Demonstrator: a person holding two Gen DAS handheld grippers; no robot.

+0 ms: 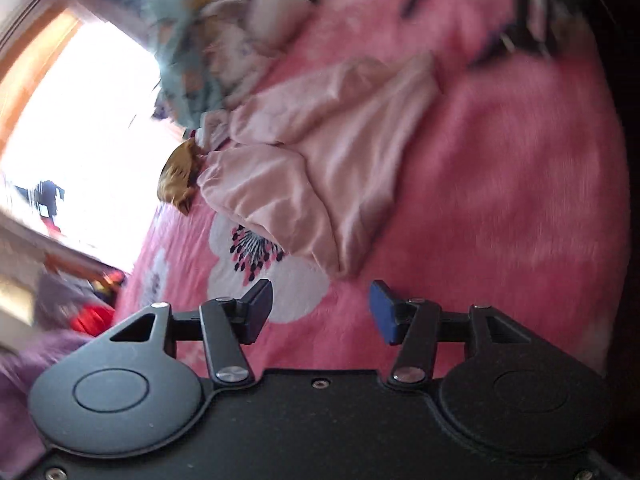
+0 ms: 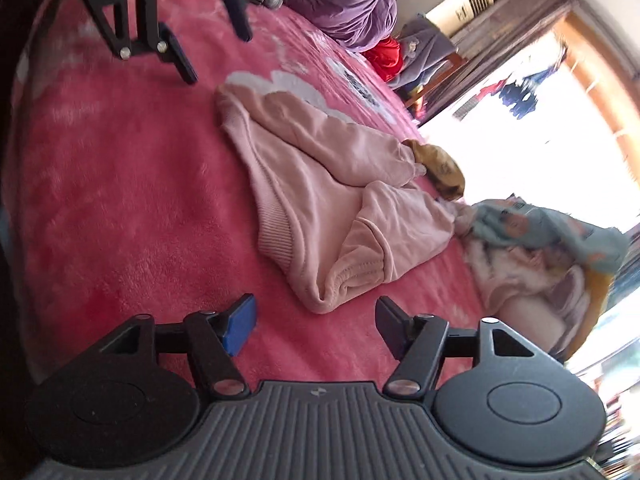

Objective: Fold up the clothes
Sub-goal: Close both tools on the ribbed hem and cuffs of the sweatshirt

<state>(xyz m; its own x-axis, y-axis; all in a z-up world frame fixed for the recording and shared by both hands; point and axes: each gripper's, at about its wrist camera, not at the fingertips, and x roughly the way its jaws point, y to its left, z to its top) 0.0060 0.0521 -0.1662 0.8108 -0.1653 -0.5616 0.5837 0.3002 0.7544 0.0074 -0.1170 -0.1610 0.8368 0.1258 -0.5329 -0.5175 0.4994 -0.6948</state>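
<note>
Pink sweater (image 2: pixel 328 200): partly folded, sleeves crossed, mid-bed on pink blanket (image 2: pixel 120 200). Left gripper (image 1: pixel 320 312) and right gripper (image 2: pixel 316 324): both spread wide, empty, hovering near it. For any fold: pinch hem corners evenly.

Pink floral blanket (image 2: pixel 120 200) underneath; brown object (image 2: pixel 440 166) at far edge; chair (image 2: pixel 436 68) beyond.

One pale pink ribbed-hem sweatshirt (image 2: pixel 320 196) lies on one pink fleece blanket with white flowers (image 2: pixel 120 184). One small tan crumpled cloth (image 2: pixel 440 166), one teal patterned garment (image 2: pixel 552 232), one purple garment (image 2: pixel 352 0), one red cloth (image 2: pixel 386 60). Two black two-finger grippers (image 2: pixel 316 324) (image 1: pixel 320 308).
</note>
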